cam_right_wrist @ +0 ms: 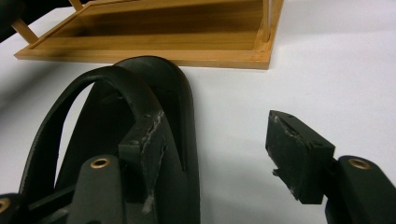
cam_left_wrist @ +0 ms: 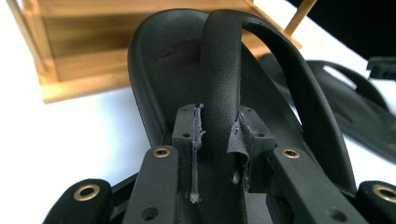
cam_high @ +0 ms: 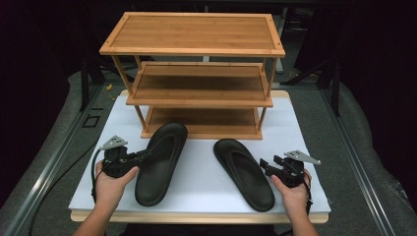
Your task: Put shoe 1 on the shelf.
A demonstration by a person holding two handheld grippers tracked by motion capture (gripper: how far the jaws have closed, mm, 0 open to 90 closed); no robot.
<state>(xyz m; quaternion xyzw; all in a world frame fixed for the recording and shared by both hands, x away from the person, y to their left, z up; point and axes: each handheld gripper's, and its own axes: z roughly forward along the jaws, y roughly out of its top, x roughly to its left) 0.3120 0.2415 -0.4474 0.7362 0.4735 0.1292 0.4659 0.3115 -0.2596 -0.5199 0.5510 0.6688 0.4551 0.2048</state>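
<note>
While the left gripper [cam_left_wrist: 217, 140] is clenching the strap of the left black rubber sandal [cam_high: 161, 162] at lower left of the high view, the right gripper [cam_high: 265, 166] is waiting with jaws spread wide beside the right black rubber sandal [cam_high: 244, 172] at lower right. Both sandals are lying on the white surface [cam_high: 206, 172] before the three-tier bamboo shoe rack [cam_high: 196, 73]. Lifting well, I judge, is calling for a firm pinch and a level sole clearing the bottom shelf's lip.

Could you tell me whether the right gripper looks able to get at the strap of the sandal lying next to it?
Probably yes: the right gripper is open beside the right sandal, one jaw already against its strap, nothing between.
</note>
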